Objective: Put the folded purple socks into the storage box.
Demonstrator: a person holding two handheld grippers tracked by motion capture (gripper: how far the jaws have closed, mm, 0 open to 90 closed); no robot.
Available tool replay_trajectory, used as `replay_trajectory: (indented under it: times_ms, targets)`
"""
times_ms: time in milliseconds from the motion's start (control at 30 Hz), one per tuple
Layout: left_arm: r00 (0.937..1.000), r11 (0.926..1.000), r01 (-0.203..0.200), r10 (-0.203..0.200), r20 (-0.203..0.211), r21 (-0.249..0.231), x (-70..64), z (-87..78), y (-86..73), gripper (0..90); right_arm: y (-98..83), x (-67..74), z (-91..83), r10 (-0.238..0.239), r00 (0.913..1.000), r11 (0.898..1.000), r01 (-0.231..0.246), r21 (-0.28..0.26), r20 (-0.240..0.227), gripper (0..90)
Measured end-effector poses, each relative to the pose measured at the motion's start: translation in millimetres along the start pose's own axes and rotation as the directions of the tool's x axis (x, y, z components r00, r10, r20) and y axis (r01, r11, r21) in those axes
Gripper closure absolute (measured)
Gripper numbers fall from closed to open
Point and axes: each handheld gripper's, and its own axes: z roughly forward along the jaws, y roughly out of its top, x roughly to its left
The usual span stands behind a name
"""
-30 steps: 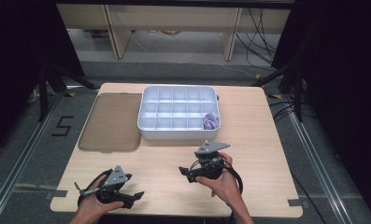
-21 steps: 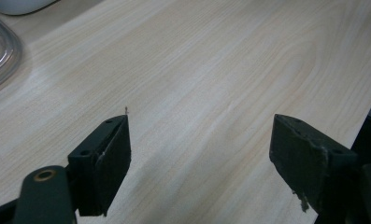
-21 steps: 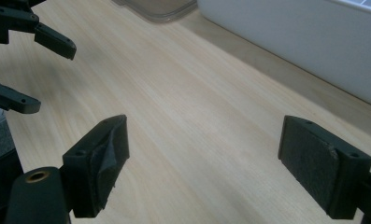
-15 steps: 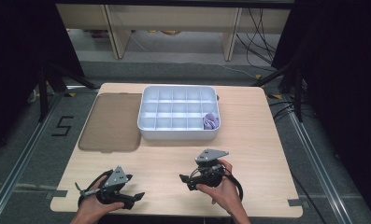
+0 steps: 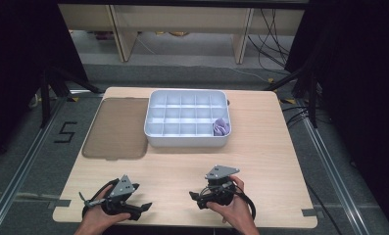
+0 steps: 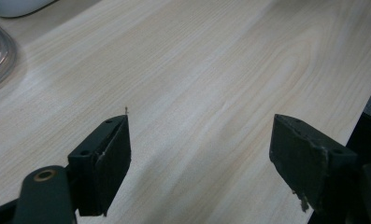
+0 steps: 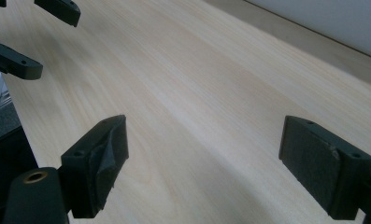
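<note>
The white compartment tray (image 5: 187,119) stands at the far middle of the bench (image 5: 270,147), well apart from both grippers, with a small purple thing (image 5: 221,127) lying in its near right compartment. A brown translucent lid (image 5: 116,128) lies flat just beside the tray on its left.

The left gripper (image 5: 145,207) sits low at the near left edge of the bench, held in the person's left hand (image 5: 101,215), its fingers (image 6: 103,163) spread wide over bare wood with nothing between them. The right gripper (image 5: 196,198) sits at the near middle, gripped by the right hand (image 5: 233,208), its fingers (image 7: 99,156) likewise spread wide over bare wood and pointing toward the left gripper, whose jaw tips show at the upper left of the right gripper view.

Against the frame a second before, the right gripper has drawn back from the tray toward the near edge of the bench, while the left gripper has stayed in its place.
</note>
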Motion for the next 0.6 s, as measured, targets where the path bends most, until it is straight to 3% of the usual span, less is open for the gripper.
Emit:
replay_trajectory:
  times_ms: [33, 100, 133, 167, 267, 333, 400, 433, 467, 600]
  targets:
    - [0.9999, 0.9999, 0.002, -0.002, -0.011, 0.014, -0.1, -0.4, -0.2, 20.4, -1.1, 0.3, -0.2, 0.004, 1.0000, 1.000, -0.004, 0.003, -0.001, 16.6]
    - [0.9994, 0.9993, -0.033, 0.033, -0.007, 0.019, 0.4, -0.7, 0.7, 20.4, -3.4, -0.3, 1.1, -0.012, 0.9999, 1.000, 0.012, -0.002, -0.004, 16.7]
    - [1.0000, 0.9999, -0.005, 0.005, -0.006, 0.014, -2.0, 0.0, 0.1, 20.4, -4.1, 1.0, -0.3, 0.004, 1.0000, 1.000, -0.004, 0.006, -0.001, 16.6]
    - [0.9995, 0.9994, -0.031, 0.031, -0.006, 0.016, -1.1, 0.1, 0.6, 20.4, -5.3, 1.2, -0.7, 0.004, 1.0000, 1.000, -0.004, 0.005, -0.005, 16.6]
    - [0.9999, 0.9998, -0.011, 0.011, 0.001, 0.016, -3.9, 0.7, 0.0, 20.4, -9.4, 2.2, -1.1, 0.010, 0.9999, 1.000, -0.010, 0.007, 0.003, 16.6]
    - [0.9995, 0.9993, -0.031, 0.031, 0.005, 0.019, -3.4, 0.8, 0.3, 20.4, -12.6, 4.2, -1.2, 0.027, 0.9996, 0.999, -0.028, 0.023, 0.010, 16.7]
    - [0.9994, 0.9992, -0.033, 0.033, 0.001, 0.021, -3.3, 1.2, 0.2, 20.4, -14.8, 3.9, 0.0, 0.005, 1.0000, 1.000, -0.005, 0.015, -0.005, 16.7]
    - [0.9996, 0.9994, -0.030, 0.030, 0.003, 0.019, -3.7, 1.3, 0.1, 20.4, -16.3, 3.9, 0.4, -0.003, 1.0000, 1.000, 0.003, 0.009, 0.009, 16.8]
    - [0.9994, 0.9992, -0.035, 0.035, -0.002, 0.020, -3.2, 1.3, 0.1, 20.4, -17.1, 6.5, -1.2, 0.027, 0.9996, 0.999, -0.027, 0.029, 0.006, 16.8]
    - [0.9996, 0.9991, -0.027, 0.027, 0.000, 0.032, -4.9, 1.8, -0.4, 20.4, -20.0, 6.7, 1.3, 0.008, 1.0000, 1.000, -0.008, 0.027, 0.005, 16.8]
